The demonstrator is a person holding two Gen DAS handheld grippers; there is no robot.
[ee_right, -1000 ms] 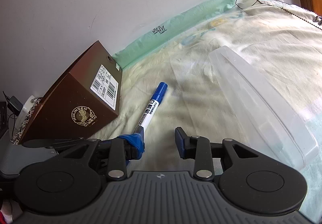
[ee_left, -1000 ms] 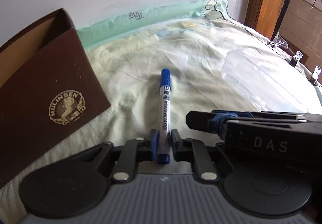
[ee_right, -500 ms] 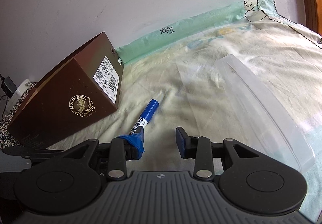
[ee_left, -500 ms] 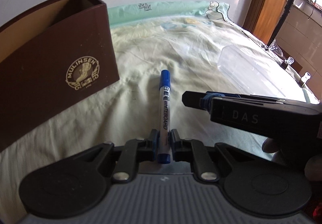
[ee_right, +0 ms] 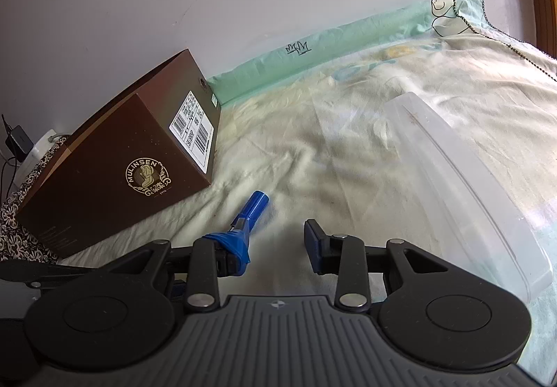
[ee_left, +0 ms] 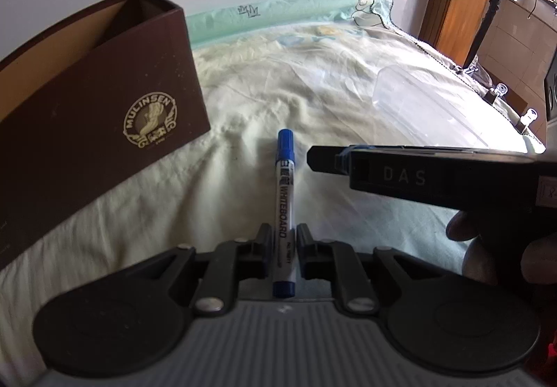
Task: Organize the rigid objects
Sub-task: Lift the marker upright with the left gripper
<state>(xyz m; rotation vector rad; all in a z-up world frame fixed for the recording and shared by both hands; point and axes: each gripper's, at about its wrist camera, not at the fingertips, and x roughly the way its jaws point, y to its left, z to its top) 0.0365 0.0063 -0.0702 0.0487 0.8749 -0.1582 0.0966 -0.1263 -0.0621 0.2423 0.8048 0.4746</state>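
Marker [ee_left: 284, 209] sits clamped near its back end between the closed jaws of the left gripper [ee_left: 282, 241], its white barrel and blue cap pointing forward, held above the pale bedsheet [ee_left: 313, 80]. Compared with a second ago, the brown box [ee_left: 104, 129] now stands more upright and closer in the left wrist view, its open top and tan inside wall showing, so the left gripper seems to have lifted and swung toward it. That suggests the marker is on its way into the box, though it is not yet over the opening.

The left gripper is roughly level, aimed along the bed with the box off to its left. The right gripper [ee_right: 276, 244] hovers just to the right of it, jaws spread wide and holding nothing; in its own view the marker's cap [ee_right: 256, 204] pokes out past its left finger. A clear plastic container [ee_right: 463, 178] lies on the sheet to the right, well apart from the box. Next comes carrying the marker left and tipping it over the rim.
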